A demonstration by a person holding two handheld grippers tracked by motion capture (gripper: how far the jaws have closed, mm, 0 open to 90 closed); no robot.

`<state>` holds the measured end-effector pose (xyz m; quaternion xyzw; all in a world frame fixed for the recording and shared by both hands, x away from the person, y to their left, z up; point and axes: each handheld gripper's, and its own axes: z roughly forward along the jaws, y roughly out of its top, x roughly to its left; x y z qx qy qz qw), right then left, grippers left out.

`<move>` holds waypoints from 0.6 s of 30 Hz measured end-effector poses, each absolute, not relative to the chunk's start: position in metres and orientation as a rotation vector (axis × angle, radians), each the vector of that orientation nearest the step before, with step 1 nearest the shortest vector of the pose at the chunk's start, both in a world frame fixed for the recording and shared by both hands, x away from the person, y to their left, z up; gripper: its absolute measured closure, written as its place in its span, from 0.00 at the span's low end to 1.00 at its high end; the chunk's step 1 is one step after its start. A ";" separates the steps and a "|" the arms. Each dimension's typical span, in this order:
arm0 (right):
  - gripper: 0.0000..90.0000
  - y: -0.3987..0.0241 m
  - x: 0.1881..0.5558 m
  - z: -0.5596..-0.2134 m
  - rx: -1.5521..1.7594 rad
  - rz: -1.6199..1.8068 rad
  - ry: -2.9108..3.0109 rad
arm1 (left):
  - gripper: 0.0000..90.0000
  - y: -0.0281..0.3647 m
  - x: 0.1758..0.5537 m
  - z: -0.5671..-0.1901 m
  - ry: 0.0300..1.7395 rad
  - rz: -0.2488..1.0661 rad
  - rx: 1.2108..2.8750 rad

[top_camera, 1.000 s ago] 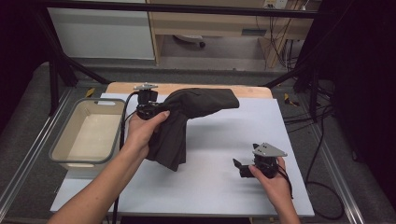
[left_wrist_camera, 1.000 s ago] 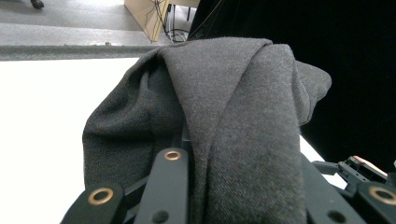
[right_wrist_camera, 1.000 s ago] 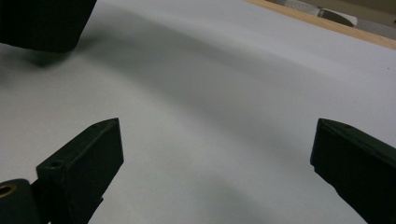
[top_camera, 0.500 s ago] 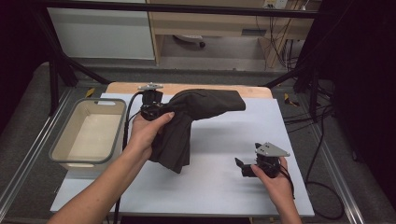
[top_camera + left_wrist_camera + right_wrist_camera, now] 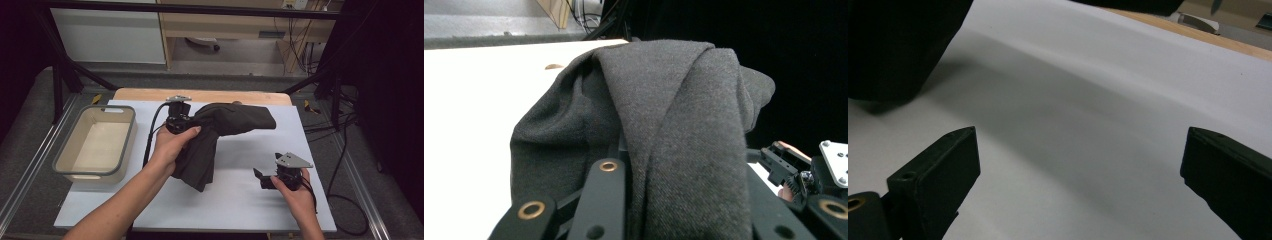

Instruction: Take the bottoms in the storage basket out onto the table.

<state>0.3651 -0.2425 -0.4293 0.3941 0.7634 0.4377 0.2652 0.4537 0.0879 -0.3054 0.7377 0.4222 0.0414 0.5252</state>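
A dark grey cloth (image 5: pixel 235 120) hangs from my left gripper (image 5: pixel 199 121) above the middle of the white table mat (image 5: pixel 240 205). One end sticks out to the right and the other droops down to the mat. In the left gripper view the cloth (image 5: pixel 674 115) is bunched between and over the jaws, and the left gripper (image 5: pixel 684 180) is shut on it. My right gripper (image 5: pixel 260 178) rests low on the mat at the front right, pointing left toward the hanging cloth. Its jaws stand wide apart in the right gripper view, where the right gripper (image 5: pixel 1078 160) has only bare mat between them.
A grey-rimmed tub (image 5: pixel 125 145) with a pale inside stands on the left of the table. A wooden edge (image 5: pixel 210 95) runs along the back. Black frame bars and cables surround the table. Bare mat lies between the cloth and the right gripper.
My left hand has carried the cloth to the right, away from the tub. The right gripper has stayed where it was.
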 end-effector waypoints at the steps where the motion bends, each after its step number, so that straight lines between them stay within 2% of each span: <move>1: 0.04 -0.243 0.365 -0.429 1.067 1.181 2.062 | 0.83 0.086 0.454 -0.307 1.010 0.098 1.768; 11: 0.04 -0.244 0.365 -0.429 1.064 1.176 2.065 | 0.82 0.076 0.463 -0.325 1.026 0.117 1.786; 18: 0.04 -0.244 0.366 -0.430 1.064 1.174 2.069 | 0.82 0.080 0.472 -0.351 1.061 0.140 1.776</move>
